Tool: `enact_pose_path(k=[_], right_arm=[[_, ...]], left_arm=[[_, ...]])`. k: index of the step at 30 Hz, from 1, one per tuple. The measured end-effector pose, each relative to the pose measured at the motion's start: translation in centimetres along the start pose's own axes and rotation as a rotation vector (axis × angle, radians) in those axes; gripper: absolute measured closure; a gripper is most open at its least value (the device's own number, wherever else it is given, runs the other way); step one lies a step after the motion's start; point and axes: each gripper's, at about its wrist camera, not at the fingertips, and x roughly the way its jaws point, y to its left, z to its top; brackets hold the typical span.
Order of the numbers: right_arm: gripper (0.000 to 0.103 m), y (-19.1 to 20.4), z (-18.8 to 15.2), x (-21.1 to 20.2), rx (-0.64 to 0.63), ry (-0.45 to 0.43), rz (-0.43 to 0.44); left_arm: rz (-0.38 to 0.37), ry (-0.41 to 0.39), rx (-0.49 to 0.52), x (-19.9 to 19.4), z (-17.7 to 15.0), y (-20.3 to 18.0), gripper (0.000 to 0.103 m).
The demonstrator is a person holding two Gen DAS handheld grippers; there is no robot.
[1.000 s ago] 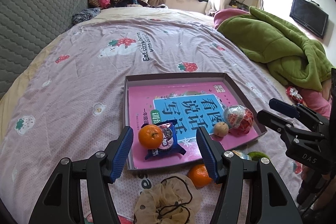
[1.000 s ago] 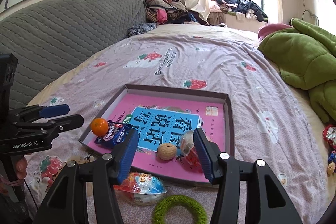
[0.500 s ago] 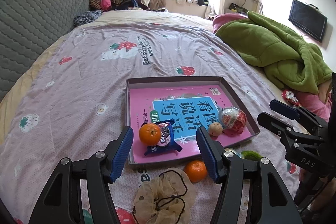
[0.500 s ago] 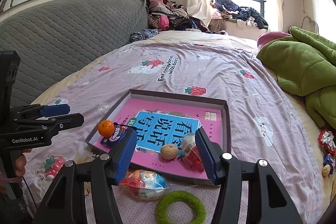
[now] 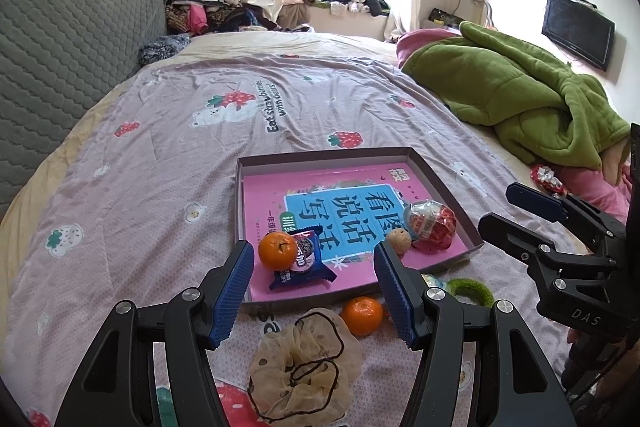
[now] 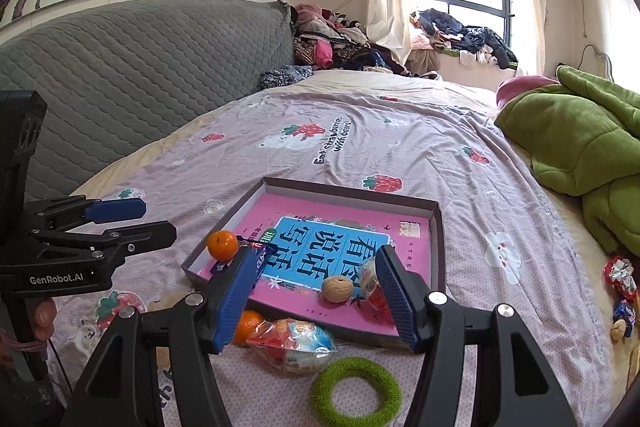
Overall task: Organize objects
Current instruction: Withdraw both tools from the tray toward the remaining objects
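Note:
A dark shallow tray (image 5: 320, 157) lies on the bed with a pink book (image 5: 264, 195) inside. On the book rest an orange (image 5: 278, 251), a blue snack packet (image 5: 306, 263), a walnut (image 5: 398, 239) and a foil-wrapped egg (image 5: 430, 223). Outside the tray's near edge lie a second orange (image 5: 362, 315), a beige scrunchie (image 5: 304, 359), a green ring (image 6: 356, 391) and another wrapped egg (image 6: 292, 341). My left gripper (image 5: 314, 279) hovers open over the near edge, holding nothing. My right gripper (image 6: 316, 267) is opening, with nothing pressed between its pads.
A green blanket (image 5: 520, 99) is heaped on the right side of the bed. A grey quilted headboard (image 6: 140, 67) runs along the left. Clothes (image 6: 332, 43) pile up at the far end. Loose wrapped sweets (image 6: 620, 275) lie at the right edge.
Both grippers have drawn back and risen a little, so the tray looks smaller and farther off. The right jaws have spread slightly. The objects have not moved.

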Motion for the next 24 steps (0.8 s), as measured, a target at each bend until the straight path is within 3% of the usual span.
enact_pose_path(k=[24], right_arm=[[0.041, 1.1, -2.0, -1.2, -0.015, 0.018, 0.027]], left_arm=[[0.003, 0.007, -0.028, -1.6, -2.1, 0.5, 0.039]])
